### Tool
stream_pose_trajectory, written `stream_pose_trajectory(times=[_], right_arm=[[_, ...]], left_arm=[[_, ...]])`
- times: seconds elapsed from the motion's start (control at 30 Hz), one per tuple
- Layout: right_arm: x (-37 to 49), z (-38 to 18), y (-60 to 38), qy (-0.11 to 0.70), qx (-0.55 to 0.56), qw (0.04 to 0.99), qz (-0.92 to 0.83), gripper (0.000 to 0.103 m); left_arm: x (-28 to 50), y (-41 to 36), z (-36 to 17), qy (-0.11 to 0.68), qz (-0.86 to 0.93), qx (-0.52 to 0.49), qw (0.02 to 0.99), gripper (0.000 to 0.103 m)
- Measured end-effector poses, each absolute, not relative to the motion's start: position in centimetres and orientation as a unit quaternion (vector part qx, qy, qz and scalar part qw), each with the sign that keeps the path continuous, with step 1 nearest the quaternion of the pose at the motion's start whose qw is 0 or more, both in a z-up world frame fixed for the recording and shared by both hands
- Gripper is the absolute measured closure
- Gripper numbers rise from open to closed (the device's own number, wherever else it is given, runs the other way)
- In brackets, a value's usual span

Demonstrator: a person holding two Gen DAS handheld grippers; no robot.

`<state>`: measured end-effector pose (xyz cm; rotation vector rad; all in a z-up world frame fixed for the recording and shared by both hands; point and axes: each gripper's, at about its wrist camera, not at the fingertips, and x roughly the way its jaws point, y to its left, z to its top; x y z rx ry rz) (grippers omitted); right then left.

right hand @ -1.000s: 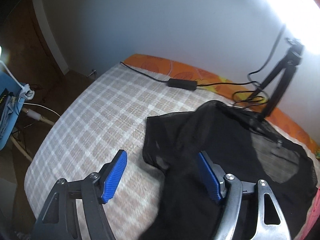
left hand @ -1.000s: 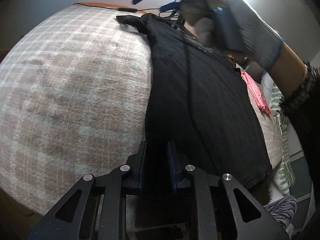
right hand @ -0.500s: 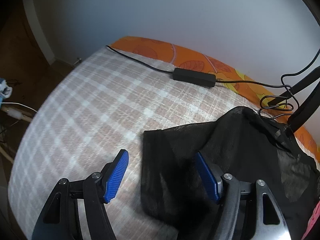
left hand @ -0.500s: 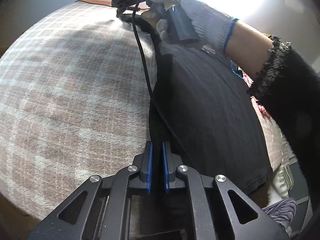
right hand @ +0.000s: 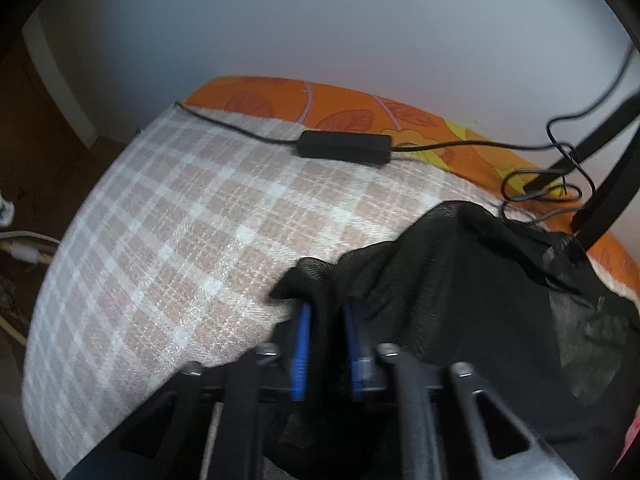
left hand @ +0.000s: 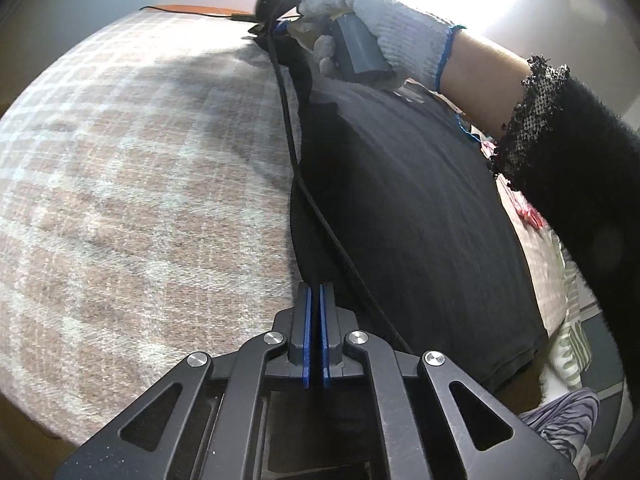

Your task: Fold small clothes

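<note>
1. Black, thin fabric is being dealt with: the garment (left hand: 408, 216) is lying spread on the checked blanket (left hand: 140, 184) of the bed, along its right-hand part in the left wrist view, with one edge running from the near side toward the far side.
2. Light passing through the cloth in the right wrist view, where the garment (right hand: 480, 280) is looking sheer in places, is being taken as a sign that it is very light, limp and without stiffness; it is being judged likely to sag and drape rather than hold a shape.
3. The left hand-held gripper (left hand: 314, 308) is being kept closed at the garment's near edge; its blue pads are standing almost together, and the dark cloth seems to be pinched between them, though this cannot be told for certain.
4. The right hand-held gripper (right hand: 326, 320) is being held shut on a bunched fold near the far corner, with cloth gathered between the blue pads.
5. Corners and hemmed edges are being judged the best places for a hold, since a mid-panel pinch would only gather slack.
6. A trailing cable (left hand: 296, 152) is lying across the cloth and is being judged a snag risk.
</note>
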<state>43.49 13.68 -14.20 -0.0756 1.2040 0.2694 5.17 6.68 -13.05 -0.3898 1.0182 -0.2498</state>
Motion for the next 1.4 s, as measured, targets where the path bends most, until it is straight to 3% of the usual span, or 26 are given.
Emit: stream_pose_trajectory(times=[0.7,1.4], right_arm=[[40.3,-6.7,2.8,0.495,-0.008,0.865,0.079,0.103],[37.2,-10.6,-11.5,0.512,0.035,0.858,0.004,0.103]], left_arm=[[5.1,2.8,-9.5,0.442,-0.194,-0.177,0.858,0.102],[5.9,-6.5,-10.0,0.463,-0.272,-0.085,0.839,0.102]])
